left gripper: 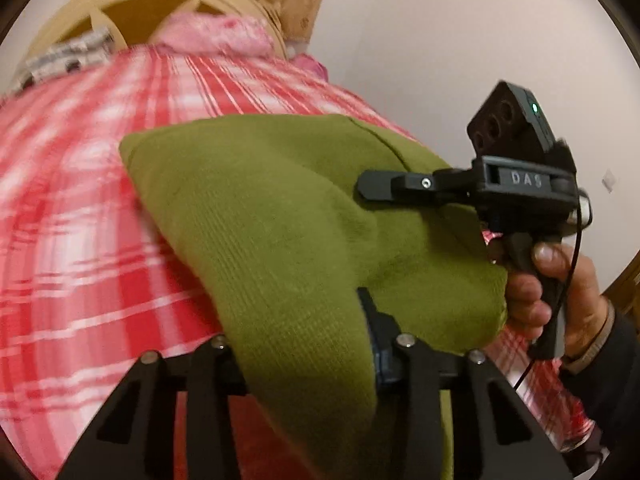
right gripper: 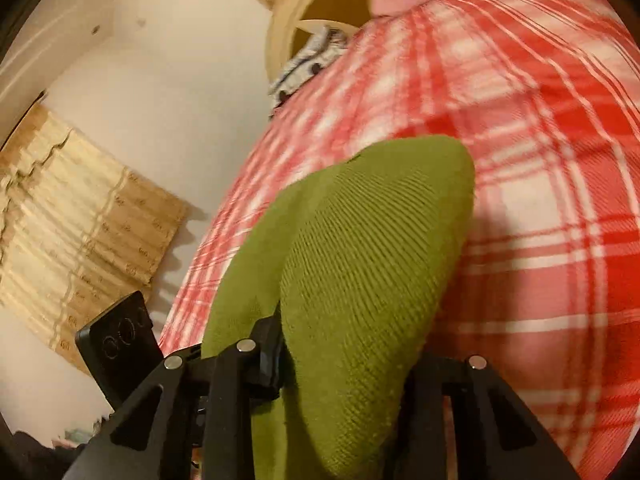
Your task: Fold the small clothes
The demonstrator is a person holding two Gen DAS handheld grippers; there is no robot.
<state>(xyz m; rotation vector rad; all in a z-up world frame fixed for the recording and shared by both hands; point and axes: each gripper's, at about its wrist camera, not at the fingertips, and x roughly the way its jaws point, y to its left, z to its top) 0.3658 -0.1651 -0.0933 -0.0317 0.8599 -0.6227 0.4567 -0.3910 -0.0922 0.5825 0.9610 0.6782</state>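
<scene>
A green knitted garment (left gripper: 272, 216) hangs bunched between both grippers above a red and white plaid bedsheet (left gripper: 72, 208). In the left wrist view it drapes over my left gripper (left gripper: 332, 344) and hides the fingertips; a blue pad presses against the cloth. At the right a person's hand (left gripper: 532, 300) holds my right gripper (left gripper: 366, 190), its fingers pinched together on the garment's upper edge. From the right wrist camera the green garment (right gripper: 360, 248) runs down between the fingers of my right gripper (right gripper: 320, 360), covering the tips, over the plaid bedsheet (right gripper: 540, 168).
A beige wooden headboard (left gripper: 132, 4) stands at the bed's far end, with a pink cloth (left gripper: 216, 32) and a black and white patterned cloth (left gripper: 68, 58) in front of it. A tan curtain (right gripper: 80, 216) hangs on the white wall. The left gripper's black body (right gripper: 120, 344) shows low left.
</scene>
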